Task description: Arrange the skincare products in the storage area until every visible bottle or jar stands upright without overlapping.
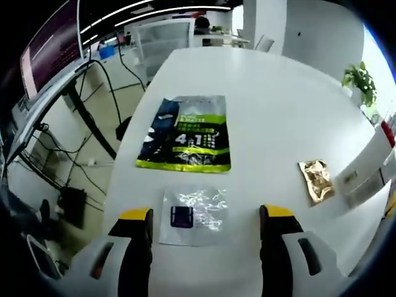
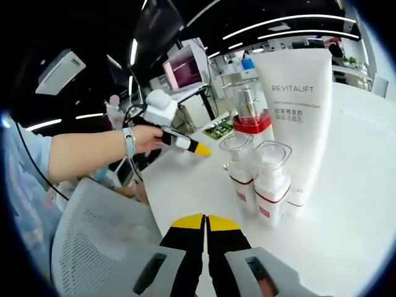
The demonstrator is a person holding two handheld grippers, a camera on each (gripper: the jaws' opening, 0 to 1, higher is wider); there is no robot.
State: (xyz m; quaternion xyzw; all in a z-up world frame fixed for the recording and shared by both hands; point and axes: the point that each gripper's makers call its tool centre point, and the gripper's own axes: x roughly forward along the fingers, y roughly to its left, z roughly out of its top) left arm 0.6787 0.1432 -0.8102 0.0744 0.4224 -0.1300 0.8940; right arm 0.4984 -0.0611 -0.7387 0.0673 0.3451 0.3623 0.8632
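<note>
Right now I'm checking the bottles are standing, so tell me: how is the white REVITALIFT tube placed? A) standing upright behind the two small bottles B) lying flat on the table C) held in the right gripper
A: the REVITALIFT tube stands upright on the table, right behind the two small bottles; the right gripper is shut and holds nothing.

Tube [image 2: 298, 117] base — behind small bottles [image 2: 260, 179]

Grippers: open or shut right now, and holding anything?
Left gripper: open, empty, above a clear sachet on the table.
Right gripper: shut, empty, short of the bottles.
</note>
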